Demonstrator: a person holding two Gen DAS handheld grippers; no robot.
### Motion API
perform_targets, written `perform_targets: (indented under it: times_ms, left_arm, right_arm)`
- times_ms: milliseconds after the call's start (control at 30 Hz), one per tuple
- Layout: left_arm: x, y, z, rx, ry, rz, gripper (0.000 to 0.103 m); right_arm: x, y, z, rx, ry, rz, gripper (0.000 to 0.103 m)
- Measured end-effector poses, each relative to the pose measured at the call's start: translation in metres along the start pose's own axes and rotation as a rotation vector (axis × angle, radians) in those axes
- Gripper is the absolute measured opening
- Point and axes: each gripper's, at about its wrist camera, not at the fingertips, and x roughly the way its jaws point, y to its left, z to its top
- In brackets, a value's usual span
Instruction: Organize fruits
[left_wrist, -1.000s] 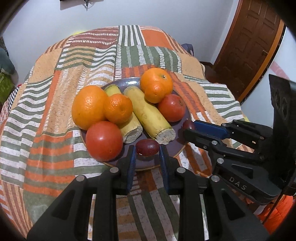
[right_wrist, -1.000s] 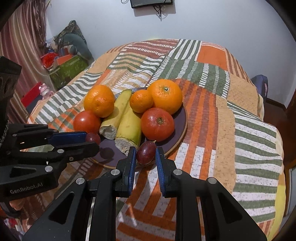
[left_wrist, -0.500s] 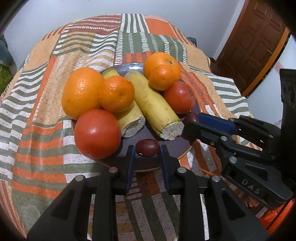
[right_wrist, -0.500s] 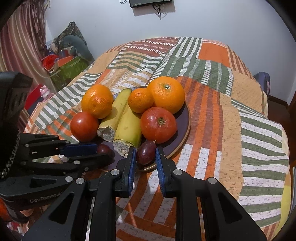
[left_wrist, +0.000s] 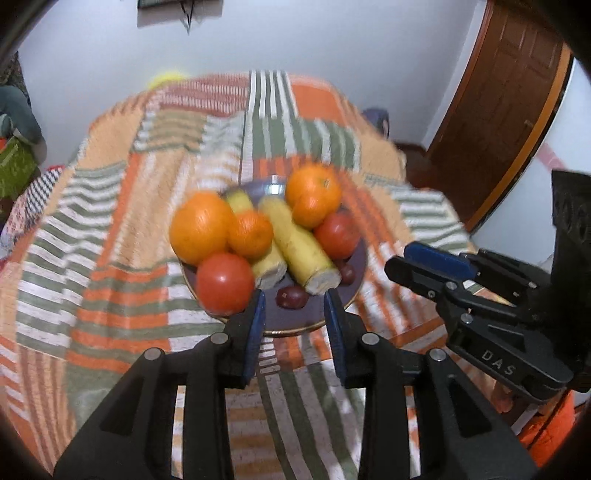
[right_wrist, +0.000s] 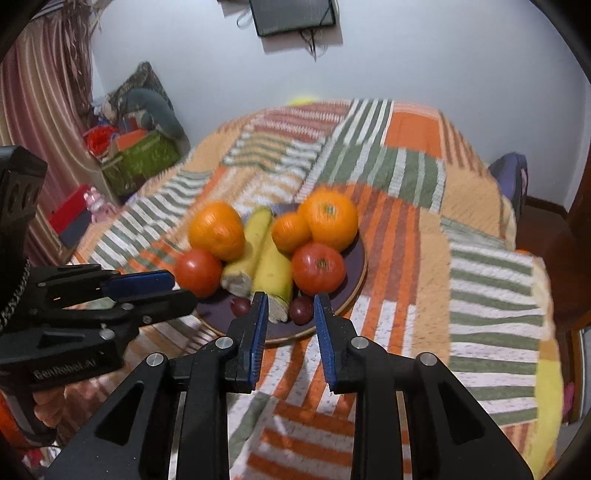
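**Fruit all on the plate, both tools empty**

From where I stand, the job looks close to finished. Every fruit I can see sits on the dark plate (left_wrist: 354, 295) on the striped bedspread (left_wrist: 110, 295): two big oranges (right_wrist: 216, 229), two small ones (right_wrist: 291, 232), two tomatoes (right_wrist: 319, 266), two cut bananas (right_wrist: 273, 273) down the middle, and two grapes (left_wrist: 292, 296) at the near edge. Nothing lies loose on the bed that I can make out, though the view is blurred.

The left tool (left_wrist: 295, 315) hangs just short of the plate rim with its jaws apart and nothing between them; one grape lies beyond the gap, untouched. The right tool (right_wrist: 290, 319) is the same: jaws apart, empty, the other grape (right_wrist: 301, 310) resting on the plate just ahead. I'd judge little remains, perhaps only backing away.

As for writing, the right tool's side reads "DAS" (left_wrist: 498, 362), and the left tool's side reads "GenRobot.AI" (right_wrist: 66, 371), somewhat smeared.
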Motion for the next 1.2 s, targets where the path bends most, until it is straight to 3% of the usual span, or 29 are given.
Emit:
perform_targets:
  times_ms: [300,567,633,667,700,833,900,1033,1100,1200]
  left_arm:
    - [-0.131,-0.024,0.004,0.030,-0.293,0.051,0.032]
    - [-0.222,-0.044,-0.017,0.050,-0.487,0.092,0.033]
    - [-0.239,-0.050,-0.024,0.061,-0.526,0.109,0.037]
    - [-0.247,-0.052,-0.029,0.063,-0.546,0.115,0.046]
    - [-0.255,-0.055,-0.034,0.064,-0.569,0.122,0.053]
    - [-0.273,-0.064,-0.047,0.084,-0.632,0.165,0.058]
    - [-0.281,-0.066,-0.053,0.078,-0.652,0.167,0.068]
    - [-0.290,-0.070,-0.061,0.080,-0.678,0.180,0.076]
    - [-0.292,-0.070,-0.064,0.072,-0.686,0.182,0.088]
    - [-0.295,-0.071,-0.067,0.063,-0.697,0.186,0.093]
  right_arm:
    - [-0.107,0.034,0.021,-0.020,-0.231,0.009,0.023]
    - [-0.186,0.072,0.014,-0.040,-0.412,0.021,0.023]
    - [-0.198,0.078,0.010,-0.042,-0.441,0.018,0.024]
    - [-0.202,0.080,0.008,-0.042,-0.451,0.022,0.024]
    - [-0.205,0.081,0.006,-0.041,-0.459,0.025,0.027]
    - [-0.217,0.086,-0.003,-0.035,-0.502,0.006,0.048]
    - [-0.221,0.087,-0.006,-0.037,-0.515,-0.003,0.052]
    - [-0.226,0.089,-0.009,-0.037,-0.543,-0.031,0.071]
    - [-0.229,0.091,-0.011,-0.036,-0.562,-0.054,0.079]
    - [-0.235,0.096,-0.014,-0.035,-0.580,-0.076,0.089]
